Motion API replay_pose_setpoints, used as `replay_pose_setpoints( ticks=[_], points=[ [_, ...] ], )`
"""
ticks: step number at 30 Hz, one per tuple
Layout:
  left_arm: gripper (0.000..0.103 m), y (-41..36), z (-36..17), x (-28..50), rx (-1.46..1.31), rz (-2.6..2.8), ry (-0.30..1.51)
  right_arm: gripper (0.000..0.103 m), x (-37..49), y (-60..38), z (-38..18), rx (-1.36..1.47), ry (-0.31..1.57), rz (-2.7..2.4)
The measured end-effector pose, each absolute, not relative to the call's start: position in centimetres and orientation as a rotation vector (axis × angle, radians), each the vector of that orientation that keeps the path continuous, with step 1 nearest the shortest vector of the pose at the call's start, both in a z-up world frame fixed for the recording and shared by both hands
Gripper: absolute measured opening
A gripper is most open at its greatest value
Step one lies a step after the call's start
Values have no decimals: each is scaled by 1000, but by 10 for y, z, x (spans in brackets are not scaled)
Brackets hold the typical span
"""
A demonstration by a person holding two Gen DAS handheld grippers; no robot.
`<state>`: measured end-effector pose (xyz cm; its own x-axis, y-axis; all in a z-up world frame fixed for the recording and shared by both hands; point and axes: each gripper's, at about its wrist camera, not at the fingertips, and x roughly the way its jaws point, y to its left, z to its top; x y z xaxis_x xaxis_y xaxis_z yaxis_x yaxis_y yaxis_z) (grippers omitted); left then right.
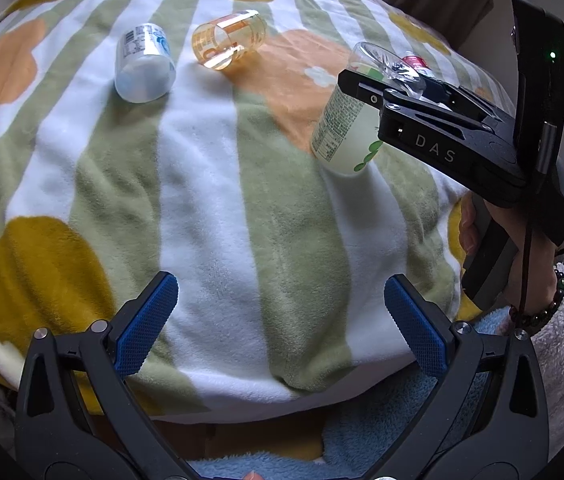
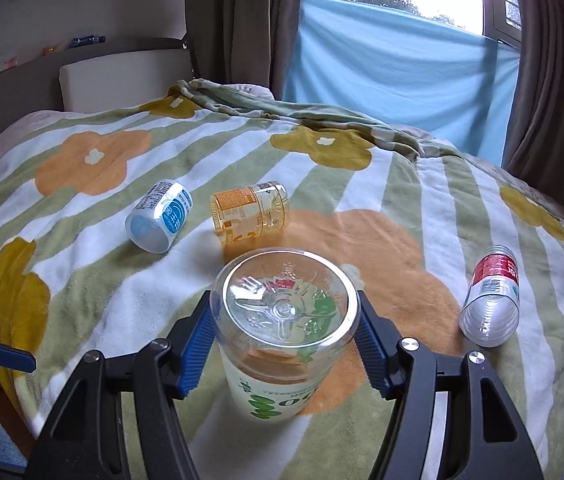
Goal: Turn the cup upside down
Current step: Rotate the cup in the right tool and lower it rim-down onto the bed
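Note:
My right gripper [image 2: 285, 354] is shut on a clear cup with a green label [image 2: 286, 328]. The cup is held upside down, base up, just above or on the flowered blanket [image 2: 94, 280]. In the left wrist view the same cup [image 1: 346, 132] hangs from the right gripper [image 1: 378, 84], rim near the blanket. My left gripper [image 1: 282, 320] is open and empty, low over the blanket's front edge. Three other cups lie on their sides: a blue-labelled cup [image 2: 160, 216], an orange cup [image 2: 250, 212] and a red-labelled cup [image 2: 492, 300].
The blanket [image 1: 210, 184] covers a bed. A headboard and white pillow [image 2: 122, 80] stand at the back left. Curtains and a light blue sheet [image 2: 394, 72] hang behind. The blue cup [image 1: 144, 64] and orange cup [image 1: 228, 38] lie far ahead of my left gripper.

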<state>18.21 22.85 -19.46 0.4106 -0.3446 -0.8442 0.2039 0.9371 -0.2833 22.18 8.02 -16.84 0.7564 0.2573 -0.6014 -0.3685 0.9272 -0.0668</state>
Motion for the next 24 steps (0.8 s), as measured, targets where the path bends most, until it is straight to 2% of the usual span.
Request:
replay_pose_setpoints(
  ticks=[15,17,19,24],
  points=[
    [103,227,-196,187,-151,-344,1097,61,218,73,-168,-156,648,392],
    [103,226,-196,187,-147,-346,1099,67,218,75,-169,-155,658,400],
    [103,225,-196,188,-145,-347,1100,102,218,76,-170,-156,660,389],
    [103,225,-196,188,-145,-348,1101,103,221,71,-175,-104,683,400]
  ],
)
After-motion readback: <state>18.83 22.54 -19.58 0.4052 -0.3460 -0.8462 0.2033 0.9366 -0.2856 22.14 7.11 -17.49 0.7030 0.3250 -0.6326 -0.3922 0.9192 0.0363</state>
